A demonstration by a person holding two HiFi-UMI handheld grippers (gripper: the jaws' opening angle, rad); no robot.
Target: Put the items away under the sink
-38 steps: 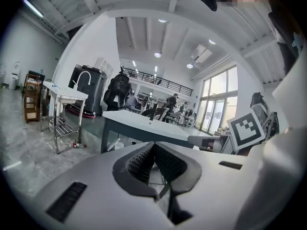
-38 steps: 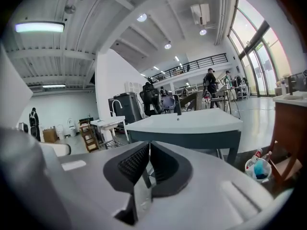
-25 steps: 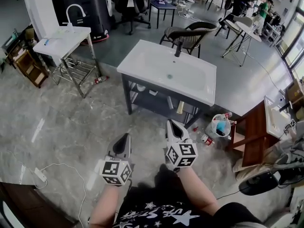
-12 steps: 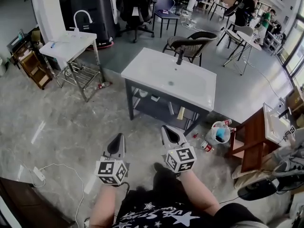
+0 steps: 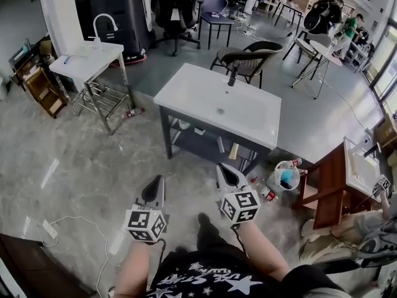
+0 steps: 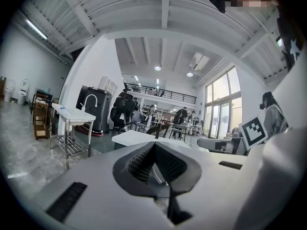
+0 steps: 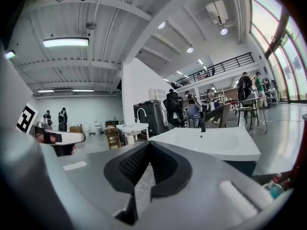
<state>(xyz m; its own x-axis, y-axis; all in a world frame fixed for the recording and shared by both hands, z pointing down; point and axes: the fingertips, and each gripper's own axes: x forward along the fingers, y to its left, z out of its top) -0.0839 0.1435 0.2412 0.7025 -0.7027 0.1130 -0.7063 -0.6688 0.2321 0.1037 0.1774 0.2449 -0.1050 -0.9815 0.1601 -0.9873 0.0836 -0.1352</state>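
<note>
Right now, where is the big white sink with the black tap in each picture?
Head view: big white sink in the middle, slightly above centre.
Left gripper view: big white sink small, just below the middle.
Right gripper view: big white sink large, right of centre.
Shared landmark: small white sink with curved tap, left of it in every view.

Bright, even light comes from tall windows on the right and a ceiling strip light. The polished floor carries pale glare streaks. Both gripper views bend hard toward dark round edges (fisheye), and their nearest surfaces are soft.
</note>
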